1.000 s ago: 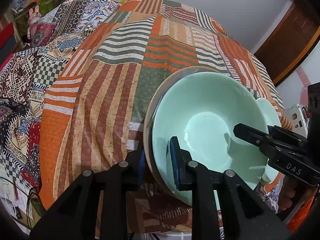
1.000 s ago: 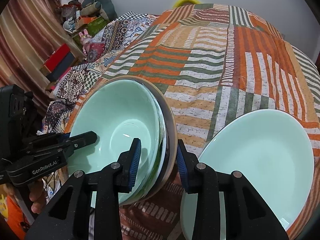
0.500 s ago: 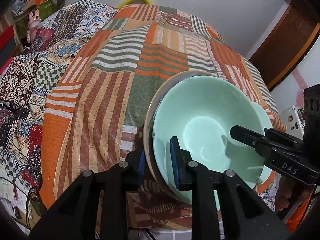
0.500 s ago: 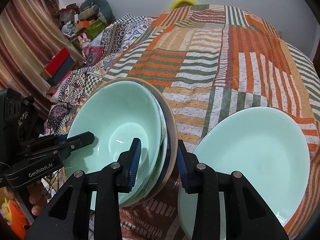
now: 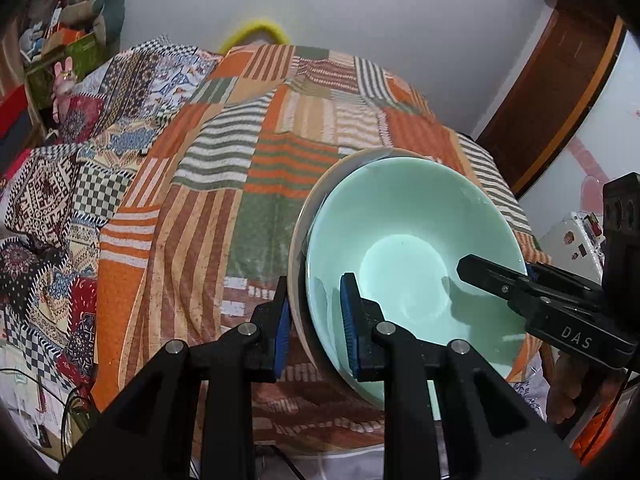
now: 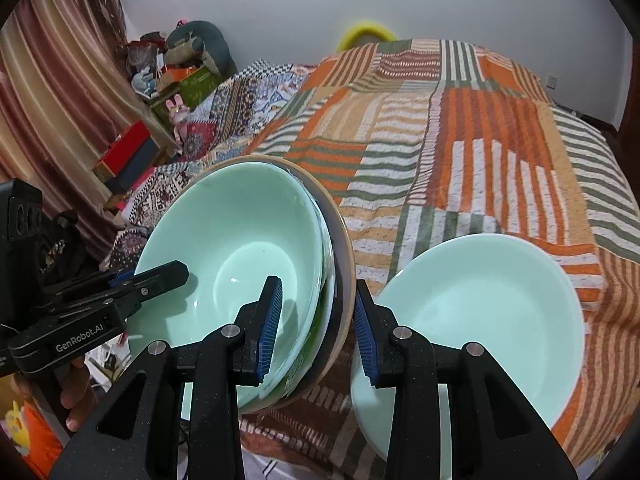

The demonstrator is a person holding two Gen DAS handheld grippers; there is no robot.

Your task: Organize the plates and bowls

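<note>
The right gripper (image 5: 494,280), seen from the left wrist view, carries the white letters "DAS" on its black body, and the left gripper (image 6: 160,276), seen from the right wrist view, reads "GenRobot.AI". Both tools are clenched on one stack of bowls (image 5: 408,248): a mint-green bowl nested with others inside a tan-rimmed outer bowl (image 6: 340,248), the whole stack tilted and held just above the near edge of the bed. The left gripper's blue pads (image 5: 349,320) pinch the stack's left rim, one finger inside the green bowl and one outside the tan rim; the right gripper's pads (image 6: 269,324) pinch the opposite rim the same way. A second mint-green bowl (image 6: 472,320) rests on the striped orange, green and cream bedspread (image 6: 460,152) near the bed's near right corner, just beside the stack. Compared with half a second earlier, the grip on the stack is unchanged, while both cameras have tipped upward, bringing more of the white wall (image 5: 360,20) and the yellow object (image 6: 364,32) at the bed's far edge into view.
</note>
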